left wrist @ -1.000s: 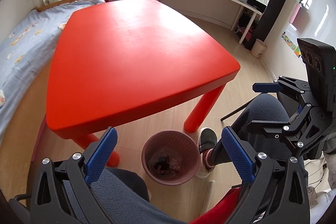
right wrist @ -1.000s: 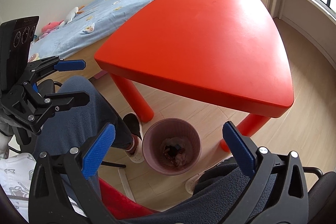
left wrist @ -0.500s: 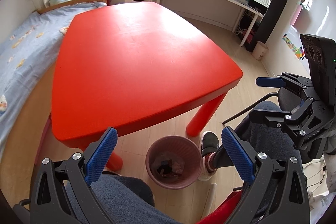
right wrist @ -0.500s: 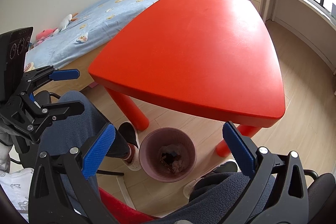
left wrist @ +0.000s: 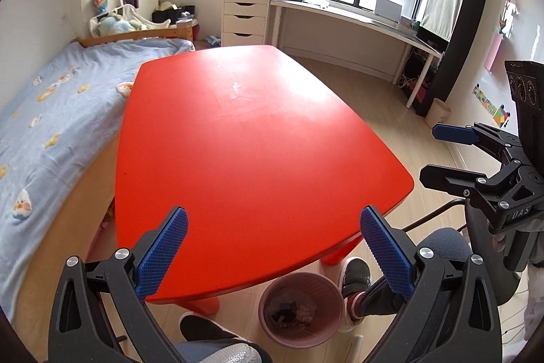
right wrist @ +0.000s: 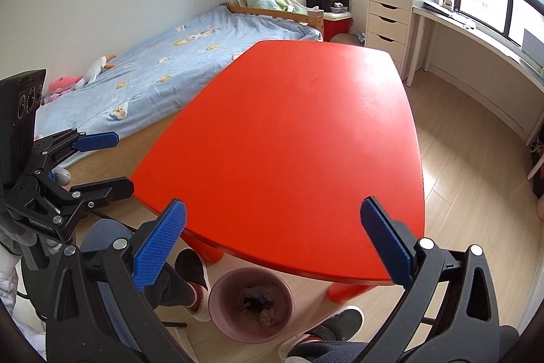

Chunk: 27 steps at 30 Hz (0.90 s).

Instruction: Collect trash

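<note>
A pink ribbed waste bin (left wrist: pixel 301 308) (right wrist: pixel 251 303) stands on the floor just under the near edge of the red table (left wrist: pixel 244 152) (right wrist: pixel 299 138); dark and pale trash lies inside it. My left gripper (left wrist: pixel 272 252) is open over the table's near edge with nothing between its blue pads. My right gripper (right wrist: pixel 273 242) is likewise open and empty above the near edge. Each gripper shows in the other's view: the right one (left wrist: pixel 442 155) at the right, the left one (right wrist: pixel 108 162) at the left. The tabletop carries no trash.
A bed with a blue cover (left wrist: pixel 47 125) (right wrist: pixel 163 80) runs along the table's left side. A person's legs and shoes (left wrist: pixel 355 274) (right wrist: pixel 192 267) flank the bin. A white drawer unit (left wrist: pixel 244 16) and a long desk (left wrist: pixel 357 19) stand under the windows.
Both grippers have risen and tilted up from the floor toward the tabletop. The bin has slid to the bottom of both views. Both stay open and empty.
</note>
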Each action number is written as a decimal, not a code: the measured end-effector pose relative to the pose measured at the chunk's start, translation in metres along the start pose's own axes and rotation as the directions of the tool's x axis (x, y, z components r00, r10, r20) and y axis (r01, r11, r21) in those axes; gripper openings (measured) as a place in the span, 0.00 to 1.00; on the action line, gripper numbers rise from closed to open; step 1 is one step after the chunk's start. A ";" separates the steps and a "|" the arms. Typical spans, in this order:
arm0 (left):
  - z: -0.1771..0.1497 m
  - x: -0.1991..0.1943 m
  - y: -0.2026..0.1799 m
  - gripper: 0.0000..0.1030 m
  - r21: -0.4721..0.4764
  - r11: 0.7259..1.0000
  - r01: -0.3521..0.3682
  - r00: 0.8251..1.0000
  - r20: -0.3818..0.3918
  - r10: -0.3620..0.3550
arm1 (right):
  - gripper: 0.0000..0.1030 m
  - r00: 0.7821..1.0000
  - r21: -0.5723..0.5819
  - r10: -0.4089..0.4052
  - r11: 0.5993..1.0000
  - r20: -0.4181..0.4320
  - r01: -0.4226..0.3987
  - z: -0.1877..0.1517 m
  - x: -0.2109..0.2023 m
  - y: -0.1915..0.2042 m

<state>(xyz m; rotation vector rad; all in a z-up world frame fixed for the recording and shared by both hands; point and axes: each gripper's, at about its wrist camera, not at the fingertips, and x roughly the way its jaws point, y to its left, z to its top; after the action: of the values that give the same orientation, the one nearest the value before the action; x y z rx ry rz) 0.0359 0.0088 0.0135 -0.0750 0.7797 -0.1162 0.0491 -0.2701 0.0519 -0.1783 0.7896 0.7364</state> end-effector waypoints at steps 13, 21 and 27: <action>0.004 0.003 0.005 0.94 -0.046 0.999 0.019 1.000 0.000 -0.019 | 0.97 1.000 0.002 0.014 1.000 0.005 -0.014 0.009 0.003 0.001; 0.005 0.000 0.008 0.94 -0.058 0.998 0.009 1.000 0.002 -0.009 | 0.97 1.000 0.006 0.015 1.000 -0.001 -0.015 0.009 0.006 0.003; 0.005 0.000 0.009 0.94 -0.059 0.998 0.009 1.000 0.003 -0.009 | 0.97 1.000 0.005 0.013 1.000 -0.001 -0.013 0.009 0.006 0.003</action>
<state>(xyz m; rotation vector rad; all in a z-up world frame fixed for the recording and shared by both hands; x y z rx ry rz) 0.0400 0.0178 0.0163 -0.1344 0.7806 -0.1021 0.0554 -0.2609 0.0540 -0.1689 0.7943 0.7470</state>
